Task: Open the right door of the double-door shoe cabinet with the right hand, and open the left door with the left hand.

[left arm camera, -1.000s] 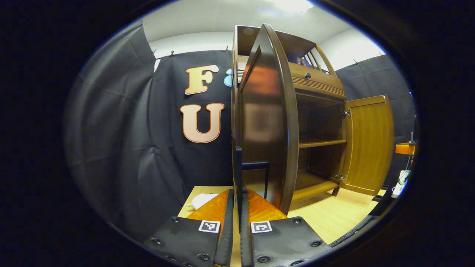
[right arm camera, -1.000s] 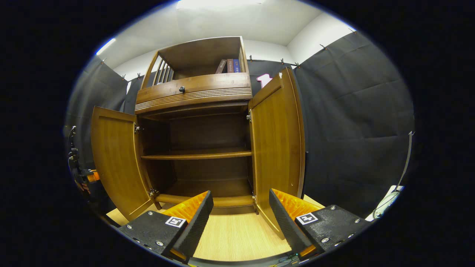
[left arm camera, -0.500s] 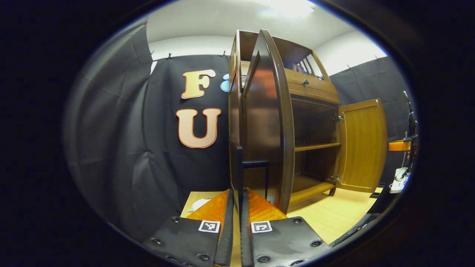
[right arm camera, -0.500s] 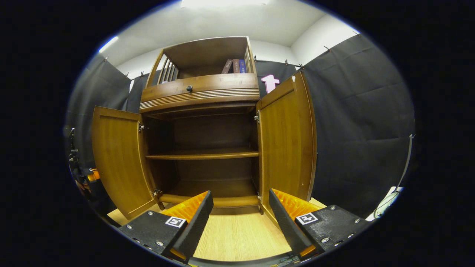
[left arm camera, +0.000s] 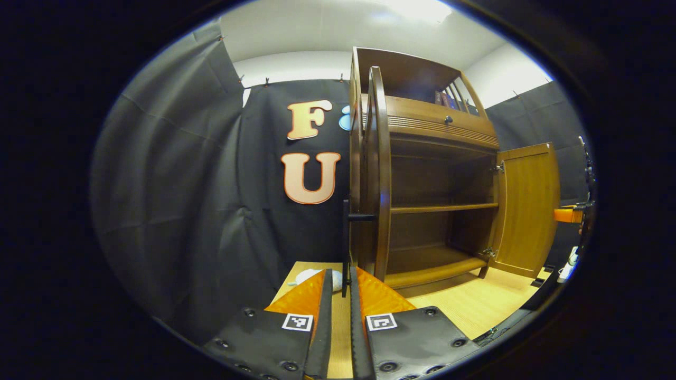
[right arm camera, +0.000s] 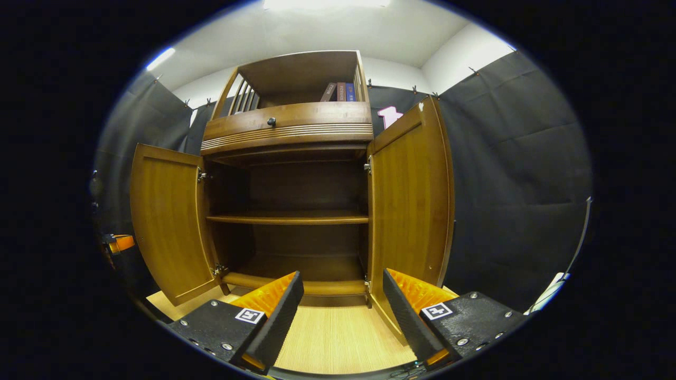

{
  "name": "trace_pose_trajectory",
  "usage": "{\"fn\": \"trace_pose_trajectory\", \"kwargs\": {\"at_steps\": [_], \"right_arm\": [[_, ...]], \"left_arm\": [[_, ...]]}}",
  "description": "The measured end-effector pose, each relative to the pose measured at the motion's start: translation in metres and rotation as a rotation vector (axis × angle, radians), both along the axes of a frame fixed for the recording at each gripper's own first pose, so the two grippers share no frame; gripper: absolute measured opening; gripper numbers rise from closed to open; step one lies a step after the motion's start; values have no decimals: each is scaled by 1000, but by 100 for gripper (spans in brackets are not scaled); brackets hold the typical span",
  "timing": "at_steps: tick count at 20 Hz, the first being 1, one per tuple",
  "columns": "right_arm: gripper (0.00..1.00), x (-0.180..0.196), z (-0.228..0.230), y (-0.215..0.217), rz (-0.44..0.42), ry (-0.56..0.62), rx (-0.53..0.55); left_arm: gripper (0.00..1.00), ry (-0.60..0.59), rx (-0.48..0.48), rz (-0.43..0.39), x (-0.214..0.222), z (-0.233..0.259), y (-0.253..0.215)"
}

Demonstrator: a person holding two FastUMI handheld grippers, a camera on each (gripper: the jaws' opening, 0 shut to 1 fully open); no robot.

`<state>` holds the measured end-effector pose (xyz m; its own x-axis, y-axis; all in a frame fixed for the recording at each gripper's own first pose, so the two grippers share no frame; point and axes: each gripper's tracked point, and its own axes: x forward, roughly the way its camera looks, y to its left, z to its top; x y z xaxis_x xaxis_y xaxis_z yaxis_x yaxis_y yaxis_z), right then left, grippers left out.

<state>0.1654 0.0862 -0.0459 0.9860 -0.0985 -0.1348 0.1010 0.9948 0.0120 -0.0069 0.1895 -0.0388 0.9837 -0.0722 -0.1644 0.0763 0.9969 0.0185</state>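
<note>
Left gripper view: the left claw (left arm camera: 339,295) is clenched on the thin dark handle (left arm camera: 346,248) of the left door (left arm camera: 378,179), which stands edge-on, swung wide from the shoe cabinet (left arm camera: 422,121). Across the opening the right door (left arm camera: 528,203) hangs open too. The risk, as I judge it, is pulling past the hinge's limit, which would strain the hinges or drag the cabinet; a slipping handle would let the door drift. The black cloth wall lies just left of the door, so little room remains that side.

Right gripper view: the right claw (right arm camera: 338,311) is released, fingers spread wide, grasping nothing, hanging well in front of the cabinet over the wooden floor (right arm camera: 338,343). Both doors stand open, baring an empty middle shelf (right arm camera: 288,218). The right door's free edge sits near this claw, so moving forward or rightwards could knock it; pulling straight back looks free.
</note>
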Motion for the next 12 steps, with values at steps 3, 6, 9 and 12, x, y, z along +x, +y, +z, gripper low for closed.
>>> {"fn": "trace_pose_trajectory", "kwargs": {"at_steps": [3, 6, 9, 12], "right_arm": [[92, 9, -5, 2, 49, 9, 21], [93, 13, -4, 3, 101, 2, 7], [93, 11, -4, 6, 153, -6, 32], [96, 8, -3, 7, 198, -19, 60]], "left_arm": [[25, -57, -3, 38, -11, 29, -35], [25, -86, -41, 69, -13, 40, -80], [17, -69, -69, 49, -5, 36, -138], [17, -81, -80, 86, -4, 39, -165]]}}
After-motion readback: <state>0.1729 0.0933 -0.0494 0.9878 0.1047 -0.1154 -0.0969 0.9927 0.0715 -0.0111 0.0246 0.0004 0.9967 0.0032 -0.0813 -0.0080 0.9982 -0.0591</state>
